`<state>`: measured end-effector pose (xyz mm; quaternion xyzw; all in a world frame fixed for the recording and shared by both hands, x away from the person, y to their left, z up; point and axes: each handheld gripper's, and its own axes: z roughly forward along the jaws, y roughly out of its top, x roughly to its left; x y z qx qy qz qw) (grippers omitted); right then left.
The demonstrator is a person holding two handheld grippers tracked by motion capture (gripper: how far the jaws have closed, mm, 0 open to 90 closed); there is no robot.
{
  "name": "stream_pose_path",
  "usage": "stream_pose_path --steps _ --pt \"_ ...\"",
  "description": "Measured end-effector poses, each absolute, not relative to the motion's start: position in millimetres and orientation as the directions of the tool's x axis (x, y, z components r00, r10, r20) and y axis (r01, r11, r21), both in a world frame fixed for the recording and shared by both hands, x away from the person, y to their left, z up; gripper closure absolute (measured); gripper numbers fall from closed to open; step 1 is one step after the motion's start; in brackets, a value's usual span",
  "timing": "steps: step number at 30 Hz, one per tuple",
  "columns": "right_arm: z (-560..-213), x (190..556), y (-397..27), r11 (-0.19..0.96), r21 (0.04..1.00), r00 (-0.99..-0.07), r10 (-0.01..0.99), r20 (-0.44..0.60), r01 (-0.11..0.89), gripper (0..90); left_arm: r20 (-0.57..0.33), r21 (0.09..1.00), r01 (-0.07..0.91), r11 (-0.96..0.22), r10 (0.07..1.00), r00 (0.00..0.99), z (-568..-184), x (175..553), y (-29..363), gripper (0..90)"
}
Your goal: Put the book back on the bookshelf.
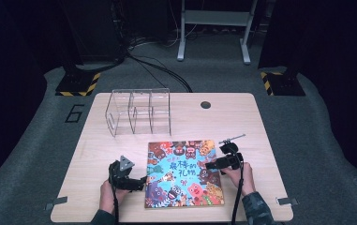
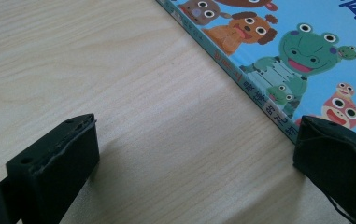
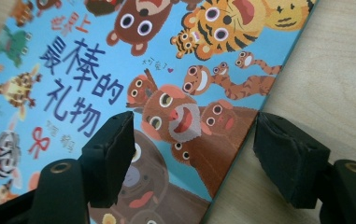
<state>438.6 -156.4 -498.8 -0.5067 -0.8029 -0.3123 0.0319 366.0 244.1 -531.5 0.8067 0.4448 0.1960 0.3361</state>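
A square picture book with a bright blue cover crowded with cartoon animals [image 1: 184, 173] lies flat, cover up, on the near middle of the pale wood-grain table [image 1: 256, 126]. Behind it, towards the far left of the table and well apart from the book, stands a clear acrylic organiser with upright dividers [image 1: 138, 111]. A small dark round hole [image 1: 205, 104] sits in the table's far edge area. Nothing lies between the book and either hand.

The left hand-held gripper [image 1: 141, 181] comes in low from the left, held by a hand [image 1: 107, 194] at the table's near edge, pointing at the book's spine side. Its jaws stand wide apart; in the left gripper view one rests over bare wood and the other at the book's edge, gripping nothing.

The right hand-held gripper [image 1: 210, 165] reaches in from the right, hand [image 1: 244, 178] behind it. Its jaws are partly open and straddle the book's right edge, one above the cover, one over the table, not pressing on it.
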Motion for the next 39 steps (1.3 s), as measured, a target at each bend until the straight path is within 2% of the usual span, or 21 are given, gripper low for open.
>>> stream_pose_path --steps 3,9,15,17,26,32,37,38,39 --pt "-499 439 -162 0.275 0.472 -0.483 0.777 0.404 0.837 29.2 0.014 0.721 0.584 -0.372 0.851 0.524 -532 366 244 0.1" --pt "-492 436 -158 0.295 0.488 -0.499 0.786 0.365 0.822 29.3 0.015 0.721 0.583 -0.376 0.849 0.529 -532 366 244 0.2" --pt "-492 439 -167 0.263 0.490 -0.492 0.759 0.427 0.831 32.1 0.021 0.720 0.573 -0.390 0.838 0.545 -531 367 245 0.7" --pt "-498 443 -164 0.271 0.465 -0.480 0.771 0.419 0.843 31.3 0.022 0.722 0.568 -0.395 0.834 0.552 -532 368 245 0.7" --pt "-499 463 -153 0.298 0.470 -0.489 0.795 0.359 0.831 29.8 0.025 0.723 0.558 -0.406 0.824 0.566 -532 369 246 0.9" --pt "-499 471 -153 0.304 0.466 -0.492 0.793 0.360 0.831 29.5 0.024 0.721 0.557 -0.411 0.819 0.573 -532 370 246 0.9" --pt "-497 470 -158 0.271 0.475 -0.482 0.775 0.408 0.837 30.7 0.024 0.722 0.556 -0.412 0.818 0.575 -532 370 246 0.9" --pt "-495 468 -161 0.252 0.482 -0.479 0.762 0.436 0.839 32.3 0.024 0.722 0.556 -0.412 0.818 0.575 -532 370 246 0.9" --pt "-491 468 -164 0.235 0.498 -0.497 0.711 0.497 0.835 37.8 0.025 0.722 0.556 -0.413 0.817 0.575 -532 370 246 0.9"
